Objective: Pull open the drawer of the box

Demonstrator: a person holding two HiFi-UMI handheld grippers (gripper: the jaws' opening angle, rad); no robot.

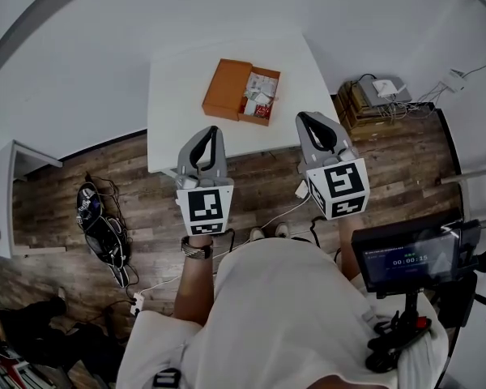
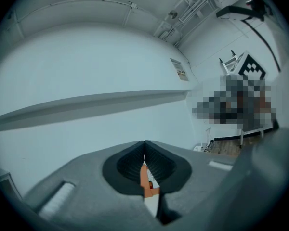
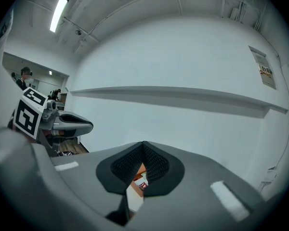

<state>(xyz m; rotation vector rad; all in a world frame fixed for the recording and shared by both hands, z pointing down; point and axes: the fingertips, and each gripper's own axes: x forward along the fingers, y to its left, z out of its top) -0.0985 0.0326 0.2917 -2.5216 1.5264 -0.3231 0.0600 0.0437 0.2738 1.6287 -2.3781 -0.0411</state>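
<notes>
**Beyond both claws: box with drawer out**

Orange box (image 1: pixel 227 89) lies on the white desk (image 1: pixel 178 96), long axis crosswise, its drawer (image 1: pixel 262 97) out at the right end. Short of the box hang left claw (image 1: pixel 213 132) and right claw (image 1: pixel 308 120), both closed on nothing. The right claw is on the drawer side. Path judged unobstructed.

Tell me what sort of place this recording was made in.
Probably a lab or office room rigged for recording: a white table with one orange box, loose cables on the wood-look floor, a timer screen on a stand.
</notes>
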